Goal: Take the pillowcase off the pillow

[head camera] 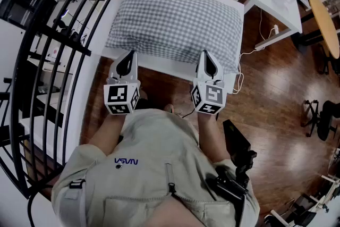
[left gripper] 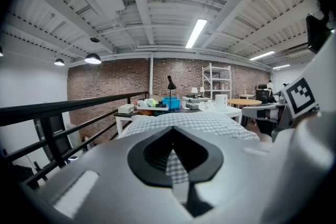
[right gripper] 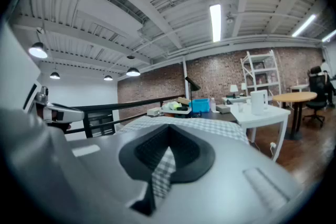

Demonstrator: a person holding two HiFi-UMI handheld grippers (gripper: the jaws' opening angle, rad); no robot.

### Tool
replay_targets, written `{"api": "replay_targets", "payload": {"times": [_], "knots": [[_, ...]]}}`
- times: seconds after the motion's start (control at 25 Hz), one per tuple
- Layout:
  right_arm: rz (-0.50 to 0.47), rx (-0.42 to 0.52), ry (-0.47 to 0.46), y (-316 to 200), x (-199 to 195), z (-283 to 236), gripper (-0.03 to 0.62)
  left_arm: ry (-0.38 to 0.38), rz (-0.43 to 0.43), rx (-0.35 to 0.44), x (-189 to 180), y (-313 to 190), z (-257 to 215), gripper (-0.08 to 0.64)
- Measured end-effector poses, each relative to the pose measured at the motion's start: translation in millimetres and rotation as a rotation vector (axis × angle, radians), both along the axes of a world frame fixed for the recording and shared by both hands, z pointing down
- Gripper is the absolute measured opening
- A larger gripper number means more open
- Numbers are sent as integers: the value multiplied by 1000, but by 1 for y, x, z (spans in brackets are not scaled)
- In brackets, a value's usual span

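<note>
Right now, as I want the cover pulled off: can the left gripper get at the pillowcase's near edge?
Likely yes: the left gripper is at the near edge of the pillowcase, jaws closed on its checked fabric; nothing blocks it.

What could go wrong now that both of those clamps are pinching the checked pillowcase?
1. The left gripper and the right gripper each pinch only a thin fold of the checked pillowcase, so the fabric might slip free under a pull.
2. Nothing else holds it down, so pulling may drag the whole stuffed case off the near edge of the white table instead of stripping it.
</note>
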State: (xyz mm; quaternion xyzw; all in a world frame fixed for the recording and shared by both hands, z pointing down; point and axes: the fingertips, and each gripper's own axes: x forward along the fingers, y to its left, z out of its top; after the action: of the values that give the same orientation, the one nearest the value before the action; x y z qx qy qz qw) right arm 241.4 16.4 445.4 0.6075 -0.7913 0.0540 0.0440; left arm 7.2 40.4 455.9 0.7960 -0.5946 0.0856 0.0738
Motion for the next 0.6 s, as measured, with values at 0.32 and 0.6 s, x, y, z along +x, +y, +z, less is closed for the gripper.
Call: {"api": "replay_targets", "payload": {"times": [0.32, 0.6], "knots": [[-88, -35, 55, -52, -107, -3, 3, 35, -78, -34, -105, -47, 12, 6], [-243, -128, 176, -110, -238, 14, 5, 63, -89, -71, -188, -103, 27, 6]]}}
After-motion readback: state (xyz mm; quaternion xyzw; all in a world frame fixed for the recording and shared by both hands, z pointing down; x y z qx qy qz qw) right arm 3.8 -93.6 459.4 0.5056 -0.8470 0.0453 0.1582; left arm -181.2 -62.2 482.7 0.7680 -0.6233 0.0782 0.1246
